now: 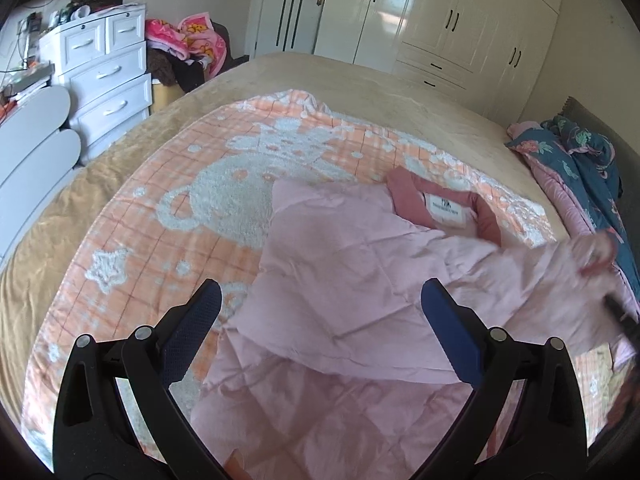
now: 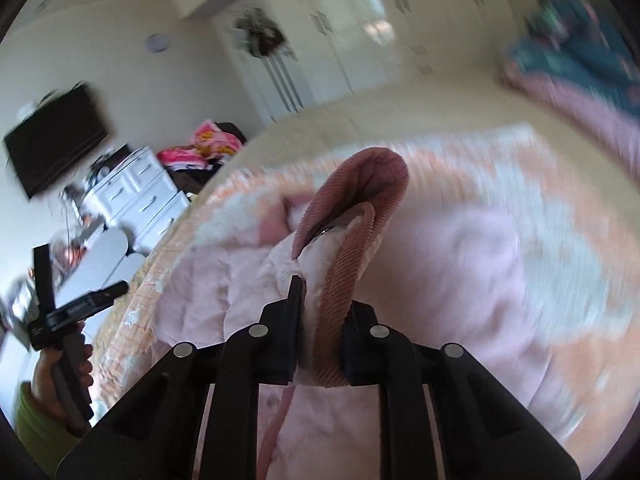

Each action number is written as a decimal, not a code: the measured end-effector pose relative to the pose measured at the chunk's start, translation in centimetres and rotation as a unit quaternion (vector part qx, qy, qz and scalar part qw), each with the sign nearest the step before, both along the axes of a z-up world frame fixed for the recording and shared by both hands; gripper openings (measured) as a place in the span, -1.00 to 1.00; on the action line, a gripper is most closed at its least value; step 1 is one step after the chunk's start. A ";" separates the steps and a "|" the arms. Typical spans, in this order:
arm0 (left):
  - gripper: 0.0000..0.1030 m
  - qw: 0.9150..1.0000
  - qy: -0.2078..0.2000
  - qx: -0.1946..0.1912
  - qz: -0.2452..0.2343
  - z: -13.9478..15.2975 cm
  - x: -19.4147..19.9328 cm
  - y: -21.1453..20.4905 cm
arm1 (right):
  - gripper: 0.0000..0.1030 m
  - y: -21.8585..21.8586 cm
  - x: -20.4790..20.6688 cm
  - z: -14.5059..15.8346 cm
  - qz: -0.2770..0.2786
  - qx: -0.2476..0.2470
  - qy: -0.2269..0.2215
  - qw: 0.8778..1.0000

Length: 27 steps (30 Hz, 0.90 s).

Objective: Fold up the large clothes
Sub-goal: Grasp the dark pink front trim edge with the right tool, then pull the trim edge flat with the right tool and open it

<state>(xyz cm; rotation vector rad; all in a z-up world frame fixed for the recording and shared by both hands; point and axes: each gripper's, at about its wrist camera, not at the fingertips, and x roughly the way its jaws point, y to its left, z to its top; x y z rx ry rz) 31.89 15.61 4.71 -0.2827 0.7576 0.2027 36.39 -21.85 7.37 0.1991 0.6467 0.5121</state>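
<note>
A pale pink quilted jacket lies spread on an orange and white blanket on the bed, its darker pink ribbed collar and white label toward the far side. My left gripper hangs open above the jacket's near part, nothing between its blue pads. My right gripper is shut on the sleeve end, its ribbed pink cuff sticking up between the black fingers. In the left wrist view the lifted sleeve is a blur at the right. The left gripper shows in the right wrist view, held by a hand.
A beige bedspread covers the bed. A white chest of drawers stands at the left, white wardrobes behind. A blue floral quilt is bunched at the right by the headboard. Pink clothes are piled beside the drawers.
</note>
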 end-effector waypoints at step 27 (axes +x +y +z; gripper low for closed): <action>0.82 0.997 0.050 -0.005 -0.066 -3.1 5.7 -4.8 | -0.50 -1.9 4.3 -8.3 -0.059 -0.065 0.096 0.991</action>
